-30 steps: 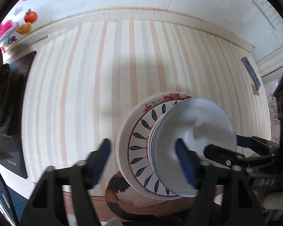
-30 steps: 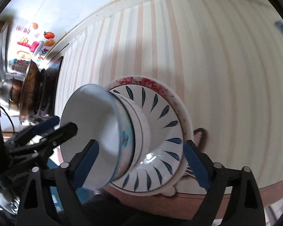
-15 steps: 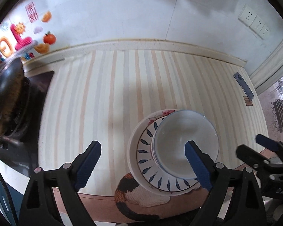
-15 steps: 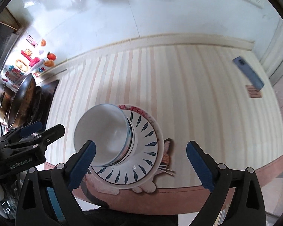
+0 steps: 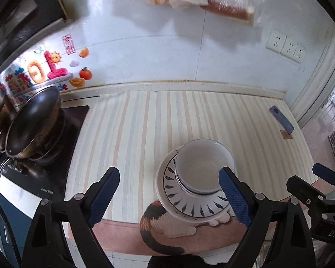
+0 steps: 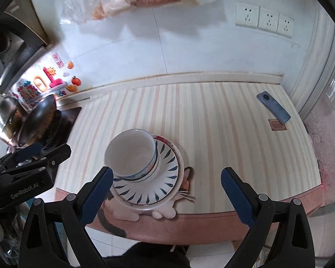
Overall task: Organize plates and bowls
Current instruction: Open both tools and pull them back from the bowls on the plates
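Bowls [image 5: 204, 165], white with blue-patterned rims, nested on leaf-patterned plate [image 5: 189, 203], atop a plainer white plate, near front edge of striped counter [image 5: 145, 129]. Since 1 s earlier: stack settled upright, both grippers drawn back and raised. Stacking judged complete. Left gripper [image 5: 167, 196] and right gripper [image 6: 167, 187]: jaws spread wide, holding nothing. Phone [image 6: 273, 107] lying well apart, at right.
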`<state>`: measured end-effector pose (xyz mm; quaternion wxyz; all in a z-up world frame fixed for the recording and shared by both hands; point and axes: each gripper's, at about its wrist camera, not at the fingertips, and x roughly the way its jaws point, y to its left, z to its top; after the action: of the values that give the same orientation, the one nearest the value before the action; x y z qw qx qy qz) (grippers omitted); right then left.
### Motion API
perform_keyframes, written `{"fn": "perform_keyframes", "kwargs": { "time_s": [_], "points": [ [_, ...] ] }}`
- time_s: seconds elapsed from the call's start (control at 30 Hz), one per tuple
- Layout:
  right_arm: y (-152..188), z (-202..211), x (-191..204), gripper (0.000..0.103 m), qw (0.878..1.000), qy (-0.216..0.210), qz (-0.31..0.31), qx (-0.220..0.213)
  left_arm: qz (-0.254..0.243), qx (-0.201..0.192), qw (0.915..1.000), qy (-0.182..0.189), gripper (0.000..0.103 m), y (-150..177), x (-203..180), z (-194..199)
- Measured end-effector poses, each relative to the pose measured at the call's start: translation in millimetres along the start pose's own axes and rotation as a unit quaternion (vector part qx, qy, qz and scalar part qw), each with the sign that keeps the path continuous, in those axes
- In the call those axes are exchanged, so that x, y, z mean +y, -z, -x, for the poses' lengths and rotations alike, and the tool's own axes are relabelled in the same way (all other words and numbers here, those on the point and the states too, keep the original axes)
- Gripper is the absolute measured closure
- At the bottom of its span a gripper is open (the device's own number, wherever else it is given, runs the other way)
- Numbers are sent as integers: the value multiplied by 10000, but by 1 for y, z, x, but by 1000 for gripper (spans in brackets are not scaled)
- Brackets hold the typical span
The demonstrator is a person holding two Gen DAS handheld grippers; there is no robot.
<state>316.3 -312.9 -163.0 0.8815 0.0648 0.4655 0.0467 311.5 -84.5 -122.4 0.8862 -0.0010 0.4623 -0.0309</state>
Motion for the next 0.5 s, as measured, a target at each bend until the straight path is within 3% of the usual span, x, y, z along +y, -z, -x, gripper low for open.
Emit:
{"fn": "perform_keyframes", "kwargs": {
  "time_s": [0.5],
  "points": [
    [59,123,22,4,9977,-101,227,-624,221,-847,9956,-348,12,60,-4,125]
  ]
}}
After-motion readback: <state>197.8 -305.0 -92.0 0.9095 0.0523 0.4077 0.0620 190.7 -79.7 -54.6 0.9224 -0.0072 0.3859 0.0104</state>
